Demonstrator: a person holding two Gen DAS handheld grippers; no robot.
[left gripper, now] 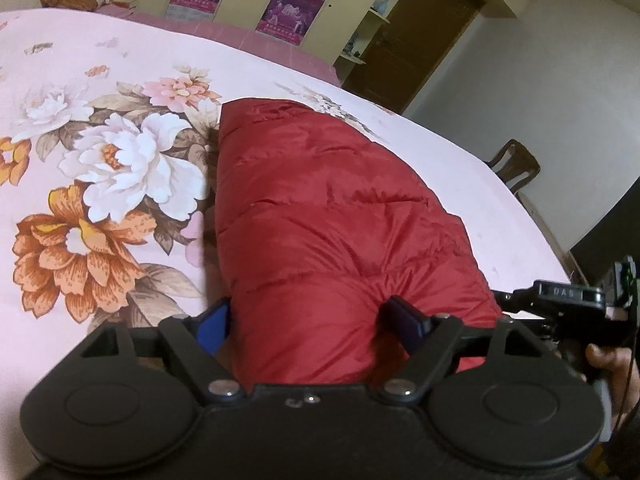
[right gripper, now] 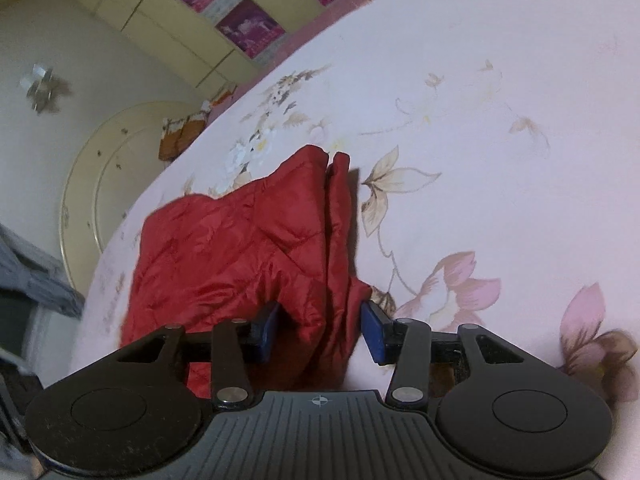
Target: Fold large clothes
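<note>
The left tool (left gripper: 310, 324) has its two blue-padded fingers spread wide, one on each side of the near end of the red quilted jacket (left gripper: 332, 216). The left pad (left gripper: 214, 326) stands at the jacket's edge and the right pad (left gripper: 404, 324) dents into the puffy fabric, but the fingers are not pinching it. Ahead of this tool the jacket lies folded into a long, narrow bundle that runs away across the bed (left gripper: 80, 60), whose pink sheet carries large white and orange flowers to the tool's left. To its right, a hand (left gripper: 608, 364) grips the black handle of the other device.

The right tool (right gripper: 320, 326) is partly spread, its fingers standing on either side of a thick fold of the same jacket (right gripper: 240, 248). The fabric fills the gap between the pads; whether the pads press on it cannot be told for certain, though they do not look clamped. Ahead of this tool the jacket shows stacked layers, with a doubled edge standing up along its right side. To the right of the tool the flowered sheet lies bare. Beyond the bed stand pale yellow cupboards (right gripper: 132, 12) with purple posters (right gripper: 250, 28).
</note>
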